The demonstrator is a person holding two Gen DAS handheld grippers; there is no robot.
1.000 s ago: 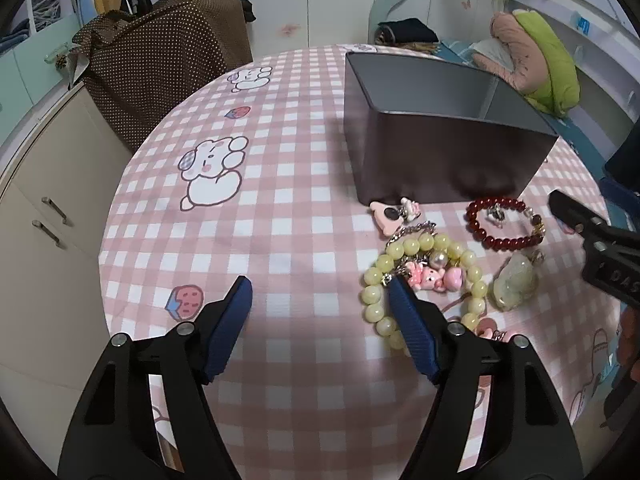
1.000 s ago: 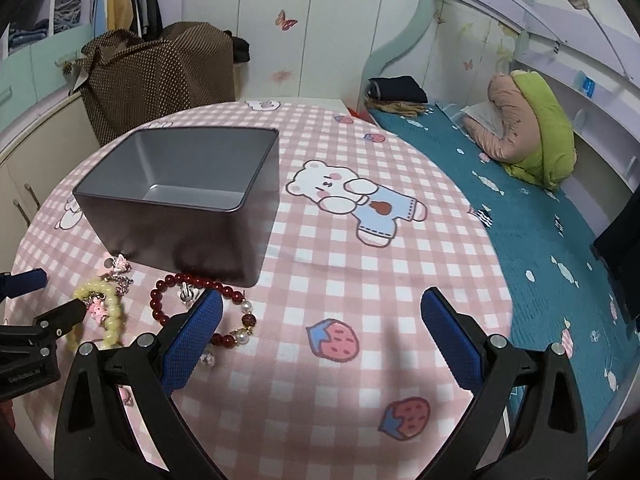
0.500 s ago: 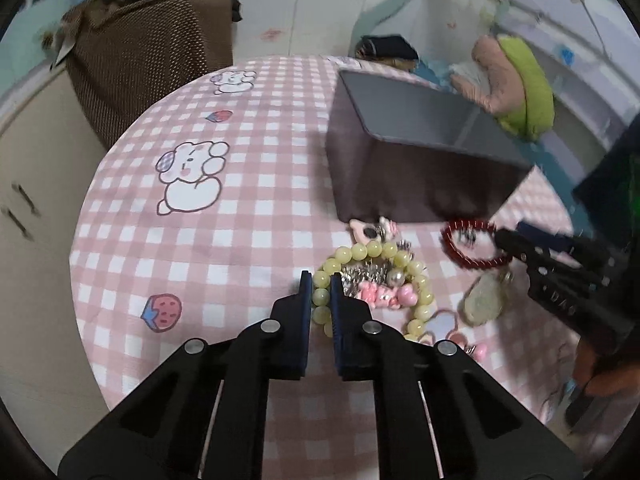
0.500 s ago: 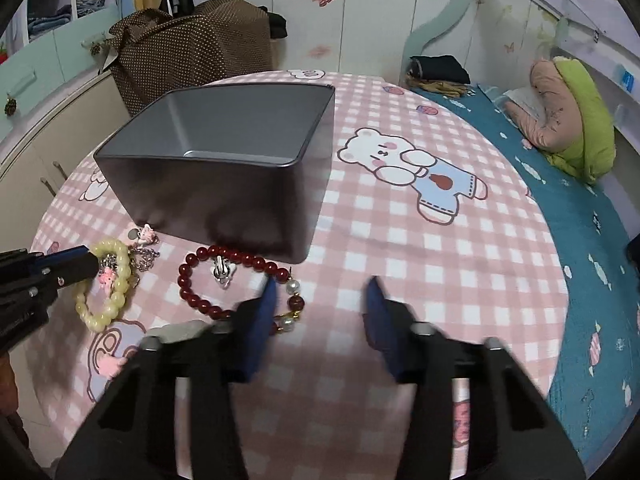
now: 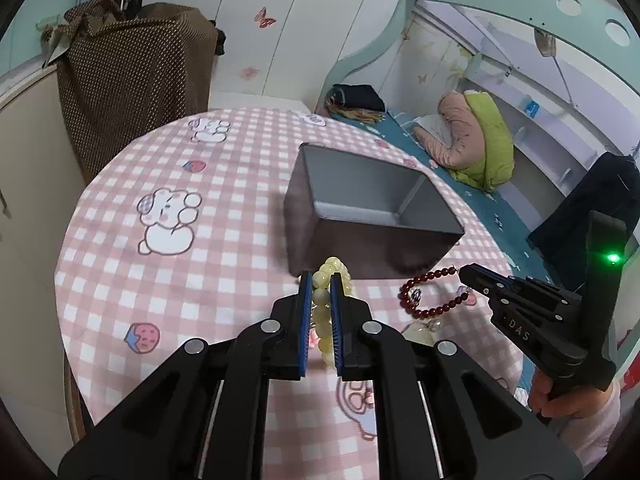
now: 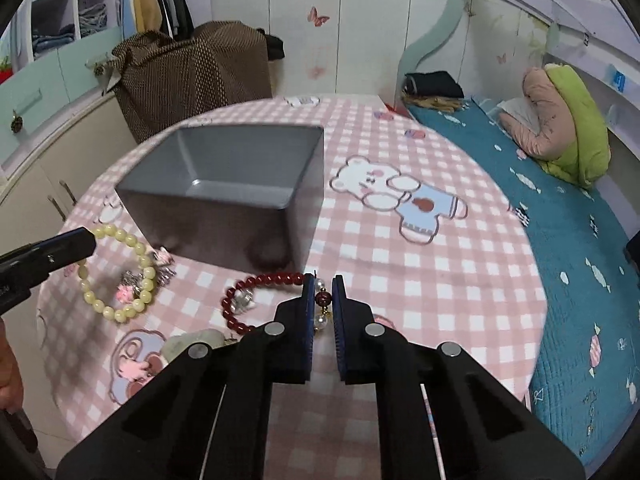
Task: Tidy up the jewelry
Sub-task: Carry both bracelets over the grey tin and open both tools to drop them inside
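1. Left gripper (image 5: 321, 280): jaws clenched on the yellow bead bracelet (image 6: 132, 276), lifted at the 6 o'clock wall of the grey box (image 5: 372, 216).
2. Right gripper (image 6: 321, 284): jaws clenched on the red bead bracelet (image 6: 256, 284).
3. A pale pendant (image 6: 196, 340) and charms (image 6: 162, 266) lie on the checked counter (image 6: 400, 280) nearby.

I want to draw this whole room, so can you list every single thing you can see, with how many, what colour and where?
Yellow bead bracelet: one, pale yellow with small charms, in the left gripper's grip.
Red bead bracelet: one, dark red with white pearls, in the right gripper's grip.
Pale stone pendant: one, whitish, on the cloth near the bracelets.
Box: one, grey, open top, mid table.
Tablecloth: one, pink and white checks with cartoon animals.
Brown bag: one, dotted, behind the table.
Bed: one, teal cover, at the right.
Bundle: one, green and pink, on the bed.
Left gripper: black, blue pads, shut.
Right gripper: black, blue pads, shut.
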